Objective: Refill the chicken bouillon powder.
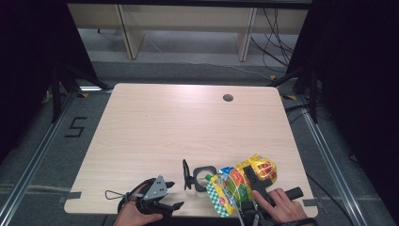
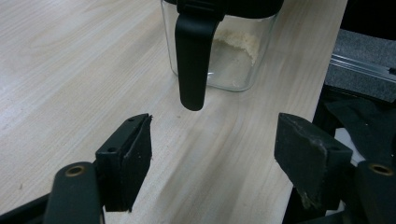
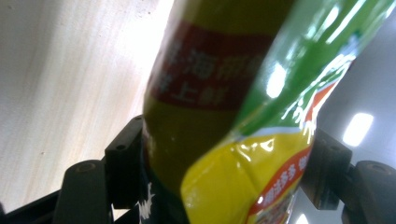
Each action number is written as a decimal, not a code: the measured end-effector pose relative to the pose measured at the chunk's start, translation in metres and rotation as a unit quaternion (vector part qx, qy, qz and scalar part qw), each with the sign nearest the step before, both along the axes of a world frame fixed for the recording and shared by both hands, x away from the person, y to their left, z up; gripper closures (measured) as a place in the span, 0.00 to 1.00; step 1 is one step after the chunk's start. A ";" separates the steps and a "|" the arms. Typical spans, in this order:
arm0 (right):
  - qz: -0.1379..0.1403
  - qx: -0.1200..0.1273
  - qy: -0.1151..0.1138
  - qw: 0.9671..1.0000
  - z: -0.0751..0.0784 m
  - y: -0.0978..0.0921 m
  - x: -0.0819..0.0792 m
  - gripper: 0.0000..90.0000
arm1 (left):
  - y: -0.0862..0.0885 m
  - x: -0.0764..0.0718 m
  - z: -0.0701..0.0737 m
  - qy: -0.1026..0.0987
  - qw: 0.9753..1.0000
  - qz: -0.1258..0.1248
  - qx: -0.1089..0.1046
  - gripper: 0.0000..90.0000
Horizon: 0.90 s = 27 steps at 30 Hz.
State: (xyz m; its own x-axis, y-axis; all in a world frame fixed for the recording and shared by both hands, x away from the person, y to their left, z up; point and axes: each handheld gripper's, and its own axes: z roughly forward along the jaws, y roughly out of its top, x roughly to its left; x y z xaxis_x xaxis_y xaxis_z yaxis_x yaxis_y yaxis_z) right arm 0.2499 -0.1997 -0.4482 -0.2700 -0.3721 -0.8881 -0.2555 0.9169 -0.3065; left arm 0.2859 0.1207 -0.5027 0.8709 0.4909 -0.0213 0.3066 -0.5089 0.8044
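Note:
A glossy yellow and green snack bag lies tilted near the table's front edge, its lower end over a small glass jar. My right gripper is shut on the bag, and the bag fills the space between its jaws. The jar has a black rim, and its black lid stands swung open on its left. My left gripper stands open just left of the jar, nothing between its fingers. In the left gripper view, the lid's black latch hangs before the jar, which holds some pale crumbs.
The light wooden table has a round cable hole at the back right. Its front edge runs just below both hands. A thin wire loop trails left of the left hand. Dark floor and rails flank the table.

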 end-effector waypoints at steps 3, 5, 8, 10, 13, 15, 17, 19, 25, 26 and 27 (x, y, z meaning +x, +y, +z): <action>-0.004 0.006 -0.001 1.000 0.001 0.000 0.001 0.34 | 0.000 0.000 0.000 -0.001 1.000 -0.001 0.002 0.30; 0.016 -0.021 -0.006 1.000 0.005 0.003 0.004 0.34 | 0.001 0.001 0.001 -0.004 1.000 0.000 0.011 0.30; 0.003 -0.025 0.005 1.000 0.005 0.004 0.003 0.35 | 0.001 0.001 0.001 -0.003 1.000 0.000 0.005 0.30; 0.008 -0.051 0.004 0.999 0.007 0.006 0.005 0.36 | 0.001 0.001 0.001 0.001 1.000 -0.005 0.008 0.30; 0.001 -0.037 0.007 0.999 0.002 0.005 0.003 0.36 | 0.000 0.000 0.000 -0.005 1.000 0.002 -0.003 0.30; 0.015 -0.053 0.006 0.998 0.004 0.006 0.004 0.36 | 0.000 0.000 0.000 -0.002 1.000 0.002 -0.001 0.30; 0.007 -0.059 -0.002 0.998 0.004 0.006 0.003 0.36 | 0.000 0.000 0.000 -0.003 1.000 0.002 -0.001 0.30; 0.019 -0.067 -0.012 0.997 0.007 0.008 0.004 0.36 | 0.000 0.000 0.000 -0.006 1.000 0.002 -0.002 0.30; 0.003 -0.078 -0.033 0.996 0.012 0.009 0.002 0.36 | 0.001 0.001 0.001 -0.002 1.000 0.000 -0.001 0.30; 0.005 -0.069 -0.029 0.997 0.011 0.008 0.003 0.36 | 0.001 0.001 0.001 -0.002 1.000 -0.002 0.002 0.30; 0.022 -0.079 -0.025 0.996 0.014 0.009 0.005 0.36 | 0.001 0.001 0.001 -0.003 1.000 -0.002 -0.001 0.30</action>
State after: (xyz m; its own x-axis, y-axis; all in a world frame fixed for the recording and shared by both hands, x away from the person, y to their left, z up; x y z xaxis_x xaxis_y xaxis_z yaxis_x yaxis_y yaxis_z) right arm 0.2547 -0.1904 -0.4345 -0.2061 -0.5194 -0.8293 -0.2754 0.8440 -0.4602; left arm 0.2866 0.1216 -0.5018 0.8734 0.4867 -0.0176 0.2997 -0.5086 0.8071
